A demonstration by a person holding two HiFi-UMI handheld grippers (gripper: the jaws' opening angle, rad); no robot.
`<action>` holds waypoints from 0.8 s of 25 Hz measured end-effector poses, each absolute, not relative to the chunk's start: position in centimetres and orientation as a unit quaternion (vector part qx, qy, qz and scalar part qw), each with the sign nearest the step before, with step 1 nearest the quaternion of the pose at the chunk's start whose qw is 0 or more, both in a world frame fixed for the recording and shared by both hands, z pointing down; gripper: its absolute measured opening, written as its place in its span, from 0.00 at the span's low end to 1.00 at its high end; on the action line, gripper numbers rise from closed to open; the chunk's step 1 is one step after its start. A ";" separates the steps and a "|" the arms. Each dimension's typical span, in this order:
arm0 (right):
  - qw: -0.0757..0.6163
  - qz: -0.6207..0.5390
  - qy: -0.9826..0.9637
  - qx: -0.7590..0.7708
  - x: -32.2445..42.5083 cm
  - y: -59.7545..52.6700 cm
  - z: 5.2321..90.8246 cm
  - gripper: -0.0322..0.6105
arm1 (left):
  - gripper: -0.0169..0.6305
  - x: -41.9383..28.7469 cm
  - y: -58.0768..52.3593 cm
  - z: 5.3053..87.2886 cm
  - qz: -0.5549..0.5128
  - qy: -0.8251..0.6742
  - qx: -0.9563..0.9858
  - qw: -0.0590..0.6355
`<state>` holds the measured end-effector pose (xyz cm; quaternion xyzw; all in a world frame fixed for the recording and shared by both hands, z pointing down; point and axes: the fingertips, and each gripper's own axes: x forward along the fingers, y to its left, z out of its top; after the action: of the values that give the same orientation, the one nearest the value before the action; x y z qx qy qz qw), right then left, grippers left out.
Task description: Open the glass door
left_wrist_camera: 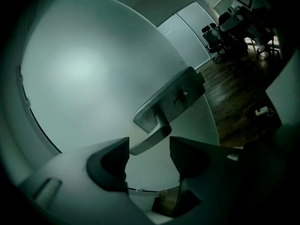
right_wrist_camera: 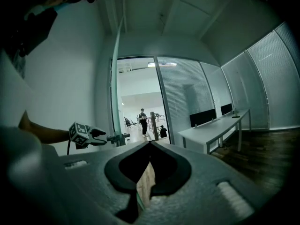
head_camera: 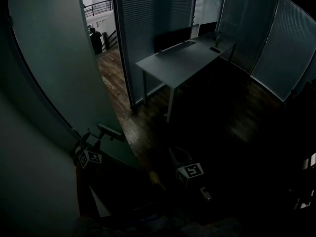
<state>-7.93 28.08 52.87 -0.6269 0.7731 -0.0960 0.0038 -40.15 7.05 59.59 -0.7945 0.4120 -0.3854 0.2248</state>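
The frosted glass door (head_camera: pixel 54 58) stands swung open at the left, with the doorway to a bright hallway beyond it. Its metal lever handle (head_camera: pixel 110 131) juts from a plate on the door's edge. My left gripper (head_camera: pixel 95 139) is right at that handle. In the left gripper view its jaws (left_wrist_camera: pixel 147 148) stand open, the tip of the lever handle (left_wrist_camera: pixel 151 136) lies between the fingertips, and neither pad presses on it. My right gripper (head_camera: pixel 178 158) hangs low over the dark floor, shut (right_wrist_camera: pixel 150 144) on nothing. The right gripper view also shows the left gripper (right_wrist_camera: pixel 93 136) at the door's edge (right_wrist_camera: pixel 114 88).
A white desk (head_camera: pixel 182 58) with dark monitors stands against the blinds-covered glass partition (head_camera: pixel 153 14) right of the doorway. A person (head_camera: pixel 96 39) stands in the hallway beyond. The left gripper view shows office chairs (left_wrist_camera: pixel 215 36) and a power strip (left_wrist_camera: pixel 262 110) on the wooden floor.
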 end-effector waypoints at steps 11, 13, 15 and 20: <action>0.001 -0.098 0.783 -0.614 -10.5 28.9 53.4 0.05 | 0.40 -39.3 14.2 53.8 -0.220 0.464 -0.842 0.166; 0.002 -0.099 0.785 -0.612 -11.1 28.9 53.4 0.05 | 0.38 -39.1 15.4 53.2 -0.185 0.469 -0.850 0.149; 0.003 -0.099 0.787 -0.609 -11.7 28.8 53.3 0.05 | 0.35 -38.9 16.5 53.1 -0.155 0.475 -0.856 0.129; 0.000 -0.101 0.793 -0.601 -12.8 29.0 53.2 0.05 | 0.24 -38.4 19.0 51.4 -0.069 0.492 -0.866 0.058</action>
<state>-12.84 28.99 53.23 -0.6014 0.7926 -0.1008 -0.0003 -38.37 18.97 51.41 -0.8661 0.4917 -0.0689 0.0579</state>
